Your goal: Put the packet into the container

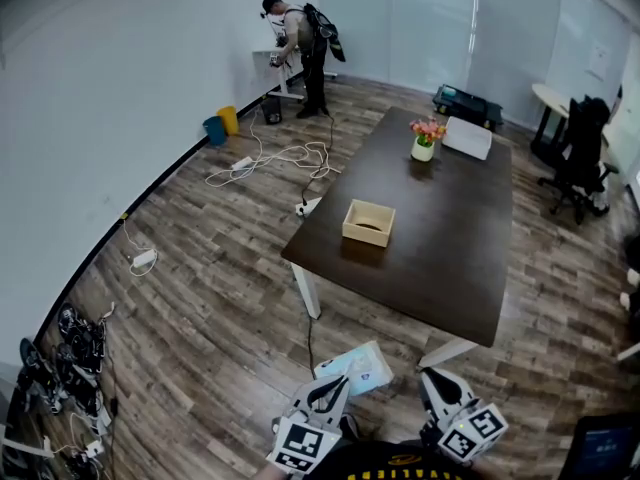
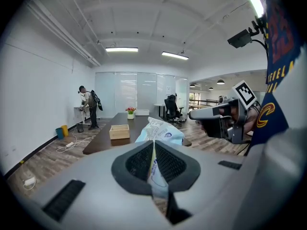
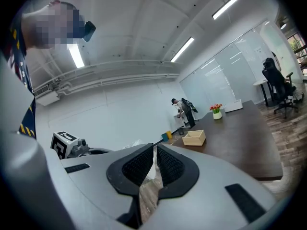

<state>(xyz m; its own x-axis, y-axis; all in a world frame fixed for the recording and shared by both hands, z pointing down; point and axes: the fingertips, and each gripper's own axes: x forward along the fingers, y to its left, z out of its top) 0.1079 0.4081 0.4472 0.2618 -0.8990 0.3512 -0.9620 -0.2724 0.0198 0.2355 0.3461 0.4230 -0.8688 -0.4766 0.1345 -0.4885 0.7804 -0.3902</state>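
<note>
The left gripper (image 1: 338, 383) has its jaws shut tight on one edge of the packet (image 1: 355, 370). The packet is up in the air, well apart from the container (image 1: 368, 222) on the worktop (image 1: 450, 238). The right gripper (image 1: 432, 376) has its jaws shut too, and they look empty. The packet looks light, soft and crinkly, so I think its flat edge is the best place to hold
</note>
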